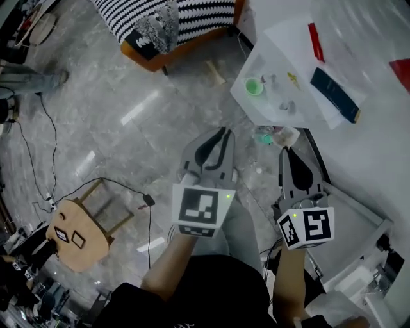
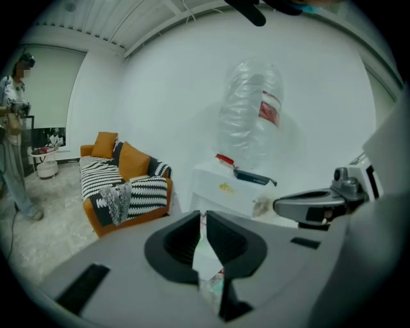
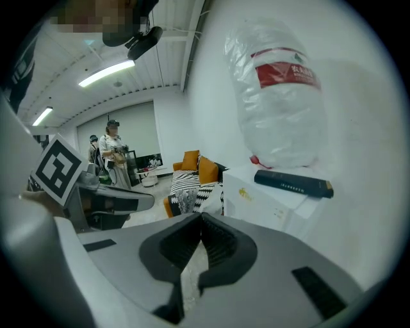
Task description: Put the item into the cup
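Your left claw (image 1: 222,131) and right claw (image 1: 286,151) hang over the floor, each with its jaws pressed together and empty. Just beyond, the green cup (image 1: 254,86) stands near the corner of the counter (image 1: 371,154), with small bits beside it too blurred to name. Farther off is a striped sofa (image 1: 192,16).

Light: bright, even indoor light; ceiling strip lights (image 3: 102,72) glow in the right gripper view.
Glare: pale streaks on the polished floor (image 1: 138,109); the white table (image 1: 375,150) is washed out.
Shadows: faint and soft-edged.
Blur: smeared along the head view's upper right; the water bottle (image 2: 250,115) is soft.
Focus: the left gripper (image 2: 203,215) looms hazy at the lens.
Distortion: fisheye bend and black corners in both gripper views.
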`<state>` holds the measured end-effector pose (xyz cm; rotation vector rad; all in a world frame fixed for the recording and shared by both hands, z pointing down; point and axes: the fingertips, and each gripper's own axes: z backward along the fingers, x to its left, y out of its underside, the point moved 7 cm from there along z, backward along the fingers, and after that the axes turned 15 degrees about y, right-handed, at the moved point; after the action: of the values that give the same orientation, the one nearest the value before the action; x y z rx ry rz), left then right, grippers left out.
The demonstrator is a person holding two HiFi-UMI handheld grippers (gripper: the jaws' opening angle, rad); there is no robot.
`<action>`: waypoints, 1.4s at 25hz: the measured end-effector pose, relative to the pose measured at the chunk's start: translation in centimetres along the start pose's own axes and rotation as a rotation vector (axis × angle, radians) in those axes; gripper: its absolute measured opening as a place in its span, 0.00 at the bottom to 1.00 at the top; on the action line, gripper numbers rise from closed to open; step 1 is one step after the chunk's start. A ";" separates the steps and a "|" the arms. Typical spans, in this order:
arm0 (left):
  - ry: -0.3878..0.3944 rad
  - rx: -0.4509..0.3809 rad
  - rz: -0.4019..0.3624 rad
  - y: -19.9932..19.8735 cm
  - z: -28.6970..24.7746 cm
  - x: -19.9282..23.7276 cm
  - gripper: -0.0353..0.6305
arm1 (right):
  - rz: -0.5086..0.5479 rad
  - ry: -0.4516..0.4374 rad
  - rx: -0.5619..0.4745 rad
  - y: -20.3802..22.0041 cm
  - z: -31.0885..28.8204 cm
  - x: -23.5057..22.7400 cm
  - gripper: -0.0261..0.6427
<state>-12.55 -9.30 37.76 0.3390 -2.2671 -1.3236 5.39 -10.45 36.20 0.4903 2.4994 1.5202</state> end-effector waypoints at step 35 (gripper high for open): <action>-0.057 0.227 0.161 17.8 -6.2 6.3 0.11 | -0.197 0.090 0.075 16.6 -22.4 -1.5 0.06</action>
<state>-14.11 -7.82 57.51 0.1912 -2.4415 -1.0109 2.79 -22.56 61.23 0.1832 2.5910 1.4080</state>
